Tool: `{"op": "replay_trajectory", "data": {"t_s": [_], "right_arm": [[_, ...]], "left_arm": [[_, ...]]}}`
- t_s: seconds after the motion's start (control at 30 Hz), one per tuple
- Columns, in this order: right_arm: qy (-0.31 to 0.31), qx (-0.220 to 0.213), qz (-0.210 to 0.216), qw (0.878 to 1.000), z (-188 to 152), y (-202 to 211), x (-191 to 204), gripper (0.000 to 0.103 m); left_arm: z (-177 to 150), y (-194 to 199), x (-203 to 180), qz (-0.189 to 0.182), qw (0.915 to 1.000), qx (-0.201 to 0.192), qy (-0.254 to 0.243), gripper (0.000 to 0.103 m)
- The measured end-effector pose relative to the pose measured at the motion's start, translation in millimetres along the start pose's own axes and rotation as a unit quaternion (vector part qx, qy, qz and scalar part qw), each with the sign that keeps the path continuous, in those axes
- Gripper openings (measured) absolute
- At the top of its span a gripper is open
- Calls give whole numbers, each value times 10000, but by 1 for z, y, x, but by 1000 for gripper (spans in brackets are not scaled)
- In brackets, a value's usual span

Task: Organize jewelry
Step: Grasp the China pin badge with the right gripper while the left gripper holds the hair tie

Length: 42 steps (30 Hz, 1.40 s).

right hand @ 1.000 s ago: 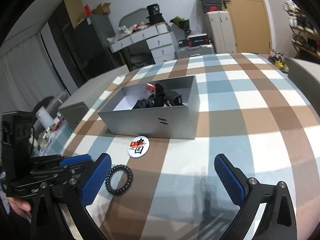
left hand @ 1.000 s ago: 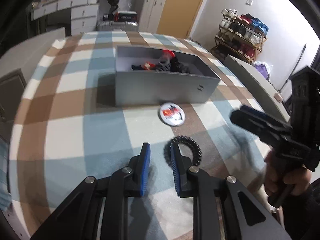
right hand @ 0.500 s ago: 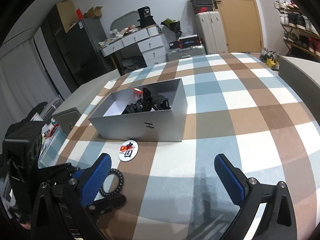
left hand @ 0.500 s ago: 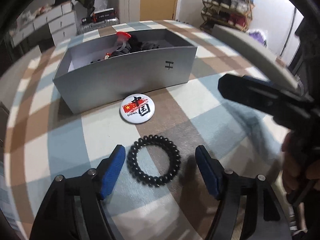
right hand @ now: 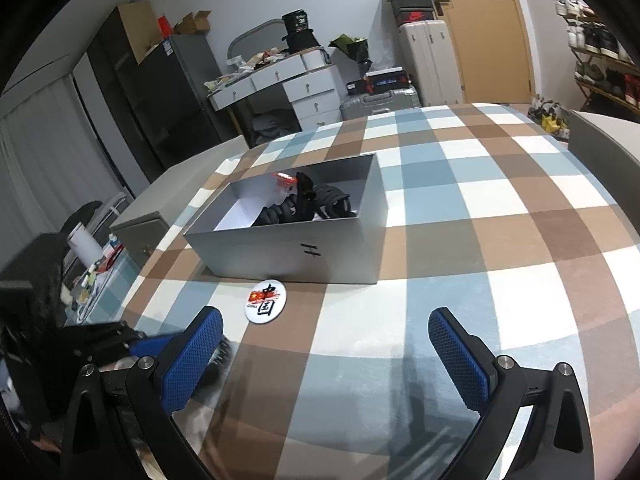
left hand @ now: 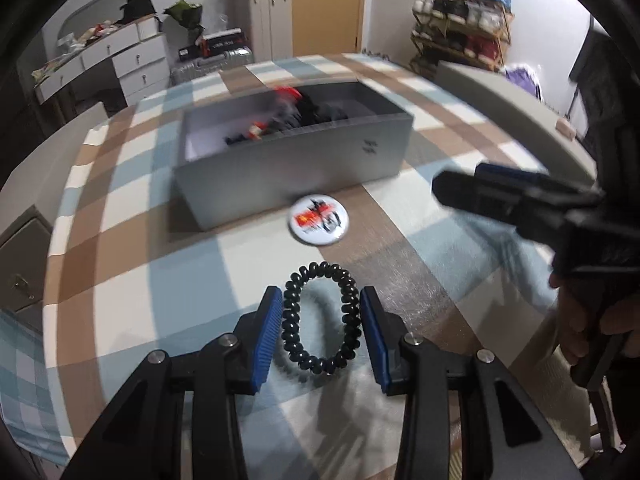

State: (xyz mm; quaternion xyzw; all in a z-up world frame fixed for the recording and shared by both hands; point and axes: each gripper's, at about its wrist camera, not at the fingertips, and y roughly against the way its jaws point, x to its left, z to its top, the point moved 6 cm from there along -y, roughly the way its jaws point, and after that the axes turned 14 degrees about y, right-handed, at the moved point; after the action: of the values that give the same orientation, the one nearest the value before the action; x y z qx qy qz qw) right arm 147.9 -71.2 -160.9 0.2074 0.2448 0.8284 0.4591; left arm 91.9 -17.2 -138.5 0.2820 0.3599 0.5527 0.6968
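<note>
Checked tablecloth (left hand: 120, 264) — grey box (left hand: 288, 176), round badge (left hand: 319, 219), black coil hair tie (left hand: 320, 316).

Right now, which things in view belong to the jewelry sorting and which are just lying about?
Job:
- black coil hair tie, squeezed by the closing left gripper
- grey box
- round badge

Lying about:
- white drawers
- suitcase
- shoe rack

Left wrist cam: close, angled steeply down at the checked tablecloth (left hand: 132, 288), facing the grey box (left hand: 296, 168) and the door wall. Right wrist cam: shallower tilt, set back a bit, same heading (more room visible). Overlap: box, round badge (right hand: 265, 301), tablecloth, white drawers (right hand: 304, 88).
</note>
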Motion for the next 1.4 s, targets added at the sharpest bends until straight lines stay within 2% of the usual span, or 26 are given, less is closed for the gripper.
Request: {"op": "replay_trajectory", "data": {"t_s": [0.17, 0.3, 0.63, 0.73, 0.8, 0.93, 1.03, 1.17, 1.3, 1.4], "right_arm": [[145, 118, 113, 9998, 4, -13, 12, 103], [453, 377, 197, 9981, 8, -29, 26, 103], [1364, 844, 60, 9870, 15, -64, 54, 102], [1469, 980, 15, 9843, 15, -73, 58, 101], [1512, 1021, -39, 9832, 14, -76, 61, 98], [1598, 1119, -257, 9805, 13, -80, 62, 85], [1595, 1195, -267, 9796, 12, -82, 60, 80], [1631, 1307, -333, 9773, 10, -86, 59, 65], [1922, 1325, -451, 9713, 7, -86, 69, 59], [1997, 1305, -404, 9703, 8, -86, 73, 47]], "left_arm": [[11, 14, 14, -80, 9993, -258, 261, 34], [17, 25, 29, -26, 9977, -484, 474, 34], [21, 28, 60, -3, 9934, -646, 952, 34], [21, 30, 68, -9, 9922, -686, 1038, 34], [22, 33, 72, -7, 9914, -735, 1084, 34], [20, 37, 76, -27, 9909, -776, 1095, 34], [19, 39, 77, -207, 9902, -734, 1173, 34], [19, 40, 78, -255, 9895, -747, 1211, 34], [19, 42, 78, -275, 9892, -751, 1227, 34], [19, 42, 79, -265, 9892, -757, 1224, 34]]}}
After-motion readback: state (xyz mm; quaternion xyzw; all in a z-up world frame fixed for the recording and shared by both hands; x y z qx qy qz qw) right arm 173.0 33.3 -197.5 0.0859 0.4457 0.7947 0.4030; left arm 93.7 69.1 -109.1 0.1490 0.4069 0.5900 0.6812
